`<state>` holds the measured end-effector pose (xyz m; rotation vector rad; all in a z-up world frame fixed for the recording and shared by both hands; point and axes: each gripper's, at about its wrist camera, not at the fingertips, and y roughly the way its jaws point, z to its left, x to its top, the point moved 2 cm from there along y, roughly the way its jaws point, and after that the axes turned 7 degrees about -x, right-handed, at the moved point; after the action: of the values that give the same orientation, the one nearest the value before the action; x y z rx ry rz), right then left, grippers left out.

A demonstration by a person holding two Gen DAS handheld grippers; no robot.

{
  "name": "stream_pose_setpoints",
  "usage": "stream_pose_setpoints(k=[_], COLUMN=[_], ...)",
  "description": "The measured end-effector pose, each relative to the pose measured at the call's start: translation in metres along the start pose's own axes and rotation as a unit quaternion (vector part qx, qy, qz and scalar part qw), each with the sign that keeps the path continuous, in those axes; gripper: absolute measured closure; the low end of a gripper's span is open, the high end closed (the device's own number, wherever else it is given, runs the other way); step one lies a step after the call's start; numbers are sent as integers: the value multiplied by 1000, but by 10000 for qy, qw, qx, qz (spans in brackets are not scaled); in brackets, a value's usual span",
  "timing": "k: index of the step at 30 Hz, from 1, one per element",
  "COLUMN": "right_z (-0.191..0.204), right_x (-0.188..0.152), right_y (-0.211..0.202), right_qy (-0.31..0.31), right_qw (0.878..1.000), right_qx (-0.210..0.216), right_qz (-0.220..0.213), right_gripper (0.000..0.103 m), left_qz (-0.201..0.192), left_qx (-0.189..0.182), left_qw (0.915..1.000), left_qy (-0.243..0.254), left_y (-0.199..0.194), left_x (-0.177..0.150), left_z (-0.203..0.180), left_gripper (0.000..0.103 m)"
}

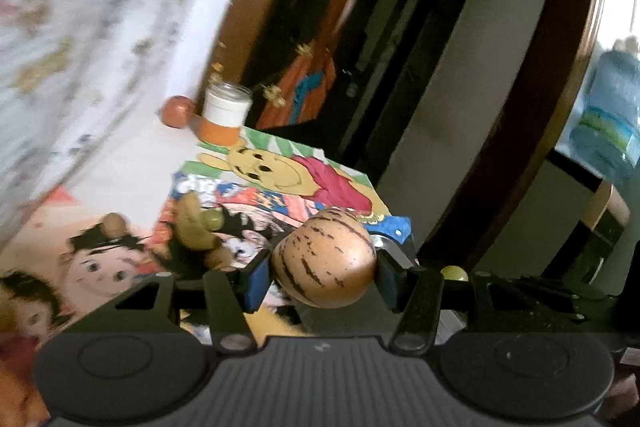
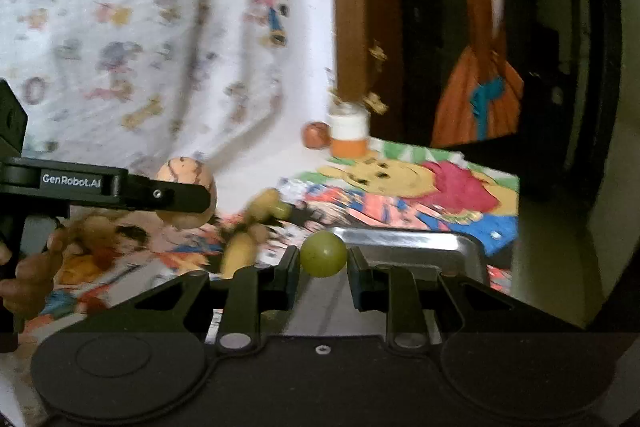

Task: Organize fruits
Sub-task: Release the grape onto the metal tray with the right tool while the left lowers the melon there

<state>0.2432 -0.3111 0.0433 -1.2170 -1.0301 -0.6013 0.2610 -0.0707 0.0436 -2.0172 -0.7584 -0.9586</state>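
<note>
My left gripper is shut on a tan melon-like fruit with dark streaks, held above the cartoon-printed mat. From the right wrist view the same fruit shows at the left in the left gripper, with a hand under it. A small green grape sits pinched in my right gripper, above a steel tray. Loose yellow-brown fruits and a green one lie on the mat, as do blurred fruits in the right wrist view. A reddish apple rests far back.
A jar with a white label and orange base stands by the apple at the mat's far edge. A patterned white cloth hangs behind. A dark painting and a brown frame stand at right. A blue water bottle is at far right.
</note>
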Motion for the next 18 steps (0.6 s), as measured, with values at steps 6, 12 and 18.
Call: stream_pose_setpoints(k=[6,12,18], right_z=[-13,-16,-19], right_x=[-20,-37,-45], right_y=[24,43,48], right_qy=[36,1,-35], right_qw=[9992,9969,9951], right_qx=[-87,-145,-160], right_qz=[380,778,972], right_gripper=[76,75,75], left_qz=[466,955,1195], left_qx=[-69,17,65], left_qw=[9989,9954,9923], left_qy=[4,124,311], left_y=[59,104,124], left_x=[-7,-16,-22], left_z=[4,7,1], left_gripper=[44,44,44])
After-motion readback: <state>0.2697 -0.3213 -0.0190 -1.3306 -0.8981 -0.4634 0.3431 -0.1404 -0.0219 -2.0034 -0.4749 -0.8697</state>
